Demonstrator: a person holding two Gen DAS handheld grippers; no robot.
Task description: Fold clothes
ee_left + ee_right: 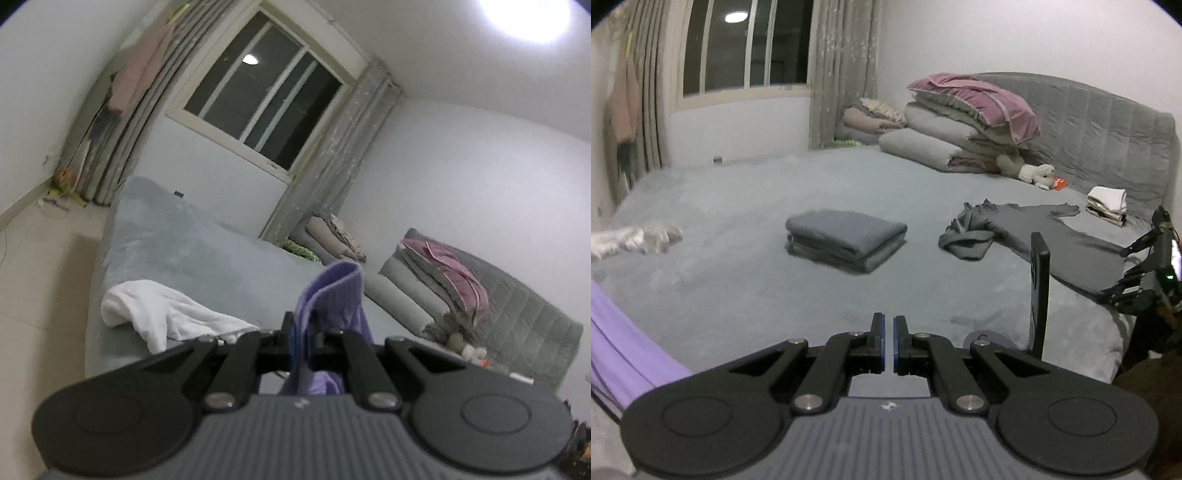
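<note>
My left gripper (303, 328) is shut on a purple garment (332, 291), whose fold sticks up past the fingers, lifted above the bed. In the right wrist view the same purple garment (624, 354) hangs at the lower left. My right gripper (888, 328) hovers over the near part of the bed, its fingers almost together with only a thin gap and nothing between them. A white garment (162, 310) lies crumpled on the grey bed (192, 251); the white garment (635, 238) shows at the left edge in the right wrist view.
A folded grey garment (846, 240) sits mid-bed. A crumpled dark grey garment (1015, 229) lies to its right. Stacked bedding with a pink cover (971, 110), a plush toy (1034, 173) and a small folded pile (1108, 203) are by the headboard. A black stand (1039, 288) rises at the near right.
</note>
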